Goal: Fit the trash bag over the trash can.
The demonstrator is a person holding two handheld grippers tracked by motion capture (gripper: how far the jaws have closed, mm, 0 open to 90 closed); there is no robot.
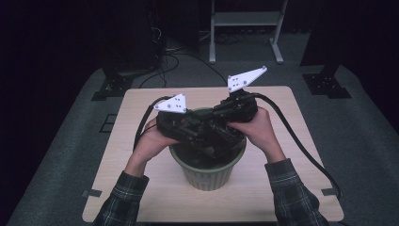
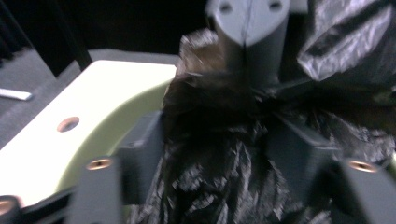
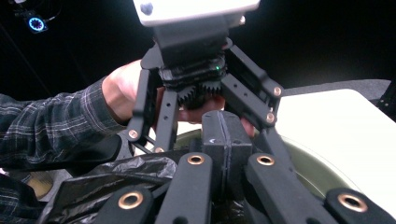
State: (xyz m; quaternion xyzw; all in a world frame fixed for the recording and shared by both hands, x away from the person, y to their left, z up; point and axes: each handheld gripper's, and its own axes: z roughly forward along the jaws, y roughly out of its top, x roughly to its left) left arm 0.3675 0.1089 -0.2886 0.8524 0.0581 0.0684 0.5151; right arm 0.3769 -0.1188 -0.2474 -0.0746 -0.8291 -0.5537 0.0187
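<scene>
Roughly midway: black bag sat in the green pot, left gripper jaws grasping it, right gripper jaws clenched above the pot; rim unlined.

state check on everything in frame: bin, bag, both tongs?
green bin: upright on the table, black bag inside.
black bag: bunched, its top gathered above the rim.
left tongs: jaws partly open, bag plastic between them; whether they press on it cannot be told.
right tongs: pads shut together, bag plastic lying just beneath.
</scene>
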